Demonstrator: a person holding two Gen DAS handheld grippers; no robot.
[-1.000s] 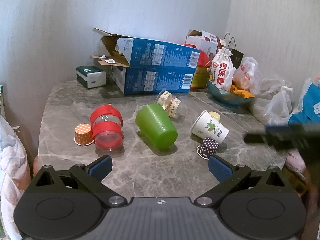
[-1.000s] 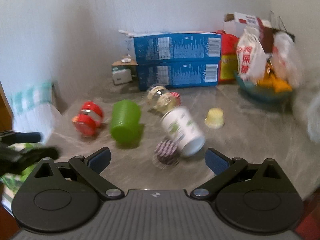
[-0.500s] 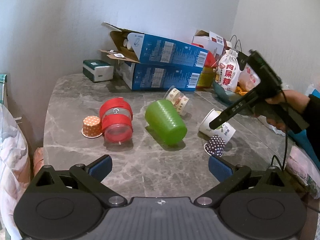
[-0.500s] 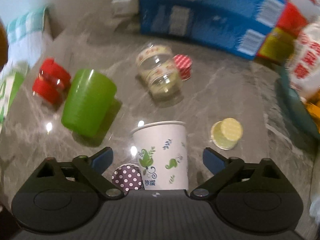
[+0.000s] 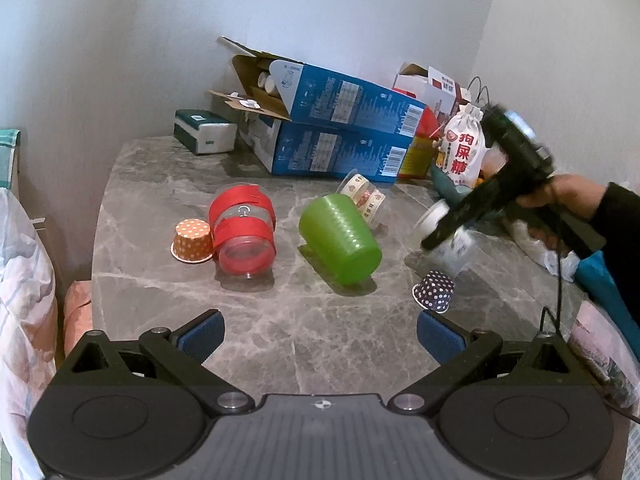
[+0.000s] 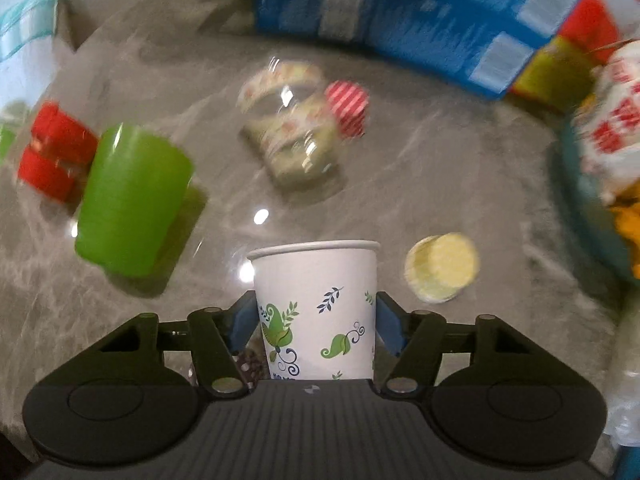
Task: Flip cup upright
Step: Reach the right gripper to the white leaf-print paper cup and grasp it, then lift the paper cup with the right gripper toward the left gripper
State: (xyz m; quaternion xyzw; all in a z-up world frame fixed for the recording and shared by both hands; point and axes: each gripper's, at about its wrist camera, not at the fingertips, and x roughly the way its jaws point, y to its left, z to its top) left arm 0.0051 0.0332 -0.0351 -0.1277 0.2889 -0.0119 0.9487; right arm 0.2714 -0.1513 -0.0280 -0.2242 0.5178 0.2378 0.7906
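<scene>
A white paper cup (image 6: 316, 304) with green leaf prints sits between my right gripper's (image 6: 316, 322) blue pads (image 6: 244, 322), which are closed against its sides. In the left wrist view the same cup (image 5: 452, 246) shows at the right, partly hidden behind the right gripper (image 5: 444, 232). A green plastic cup (image 5: 340, 238) lies on its side mid-table, also in the right wrist view (image 6: 128, 200). My left gripper (image 5: 320, 334) is open and empty, low over the table's near edge.
A red-taped clear jar (image 5: 244, 232), an orange dotted paper cup (image 5: 192, 240), a dark dotted cup (image 5: 436, 291), a taped clear jar (image 6: 292, 140) and a yellow cup (image 6: 440, 268) lie on the marble table (image 5: 280, 332). Blue boxes (image 5: 340, 136) and bags line the back.
My right gripper has come down over the white paper cup and closed its pads on the cup's sides. The left gripper has stayed open, its view shifting slightly.
</scene>
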